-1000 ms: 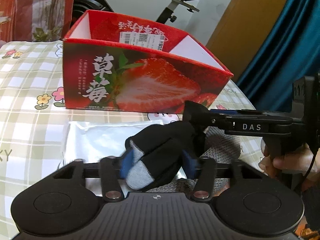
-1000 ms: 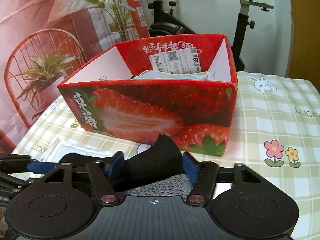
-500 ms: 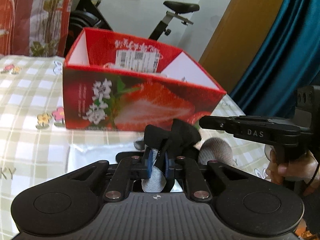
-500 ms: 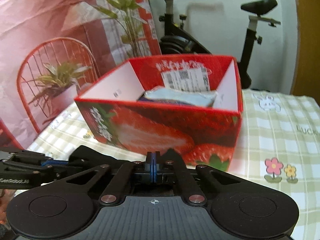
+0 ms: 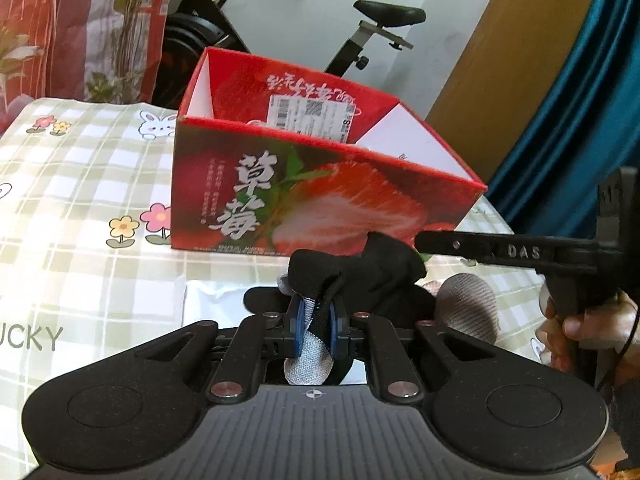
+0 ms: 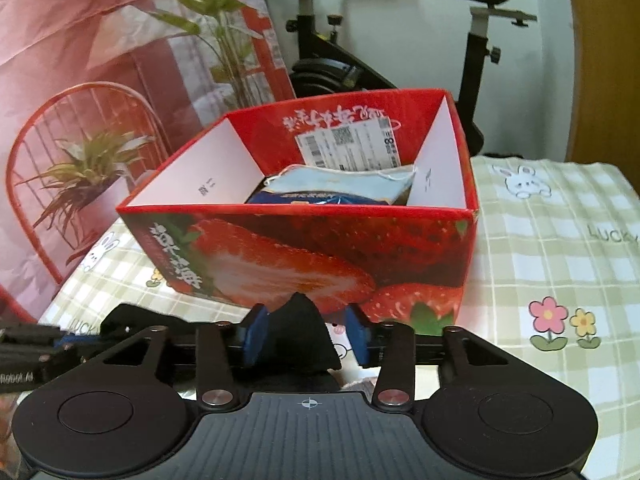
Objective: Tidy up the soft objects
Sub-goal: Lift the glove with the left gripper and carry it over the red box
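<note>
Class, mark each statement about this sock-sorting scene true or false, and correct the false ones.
1. The left hand-held gripper is shut on the black and grey sock. True.
2. The strawberry box is empty. False: a light blue cloth and a blue packet lie inside.
3. The right hand-held gripper has its blue pads apart. True.
4. The tablecloth is plain white. False: it is checked, with flowers and rabbits.

A soft black-and-grey knitted sock (image 5: 352, 280) with a matt, ribbed weave is seen. The red strawberry-printed cardboard box (image 6: 320, 248) is glossy outside, plain white inside. The counter is covered by a smooth checked cloth (image 5: 80, 184). The gripper bodies are of grainy matt black plastic.
</note>
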### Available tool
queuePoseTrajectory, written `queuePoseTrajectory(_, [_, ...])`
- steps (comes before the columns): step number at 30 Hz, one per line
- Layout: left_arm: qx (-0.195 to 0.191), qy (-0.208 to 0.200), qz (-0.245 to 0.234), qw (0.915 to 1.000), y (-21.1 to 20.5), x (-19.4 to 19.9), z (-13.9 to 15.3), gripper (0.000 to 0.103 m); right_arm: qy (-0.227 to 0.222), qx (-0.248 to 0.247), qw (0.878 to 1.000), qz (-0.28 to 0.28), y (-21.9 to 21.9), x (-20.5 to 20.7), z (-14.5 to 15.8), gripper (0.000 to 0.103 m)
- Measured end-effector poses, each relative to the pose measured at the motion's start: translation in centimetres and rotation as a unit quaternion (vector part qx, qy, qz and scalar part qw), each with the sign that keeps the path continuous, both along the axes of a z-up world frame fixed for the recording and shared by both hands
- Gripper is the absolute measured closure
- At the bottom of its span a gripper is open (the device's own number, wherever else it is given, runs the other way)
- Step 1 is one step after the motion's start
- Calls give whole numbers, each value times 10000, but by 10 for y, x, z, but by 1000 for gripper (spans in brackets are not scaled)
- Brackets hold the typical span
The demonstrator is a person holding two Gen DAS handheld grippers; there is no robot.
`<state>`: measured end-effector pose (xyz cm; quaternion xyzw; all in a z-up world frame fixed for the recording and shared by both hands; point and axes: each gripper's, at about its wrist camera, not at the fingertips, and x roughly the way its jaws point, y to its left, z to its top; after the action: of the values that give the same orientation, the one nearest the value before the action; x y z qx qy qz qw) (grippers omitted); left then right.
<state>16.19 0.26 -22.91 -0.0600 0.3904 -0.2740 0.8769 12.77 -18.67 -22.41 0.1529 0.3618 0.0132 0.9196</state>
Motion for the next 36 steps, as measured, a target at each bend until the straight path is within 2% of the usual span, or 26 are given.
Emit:
queuePoseTrajectory(3, [27,42,-14,10000,2,3,-4,90,111,211,9997,-74,0,13,-8,49])
queuePoseTrajectory(11, [16,142,2,9999,8,6,-14,89,498,913,9944,-174,-5,33,-31,49])
queuePoseTrajectory(13, [26,148,-1,9999,7,7,-15,90,507,1023,9934,-127,-4,32,-33,54])
queuePoseTrajectory(17, [39,152,30,9999,6,8,-17,90,485,973,9939,-155,-4,27,-31,73])
queuePoseTrajectory(18, [35,153,39,9999,5,7,-17,90,467,961,9942,-141,-4,25,-29,75])
queuePoseTrajectory(21, [54,136,57,9999,4,6,-14,90,375,924,9950,-24,-4,20,-21,81])
queuePoseTrajectory(26, [24,10,154,9999,6,3,-4,90,142,751,9970,153,1,9,-1,83])
queuePoseTrajectory(36, [-141,-861,358,9955,13,13,56,90,-681,505,9953,456,7,4,62,84])
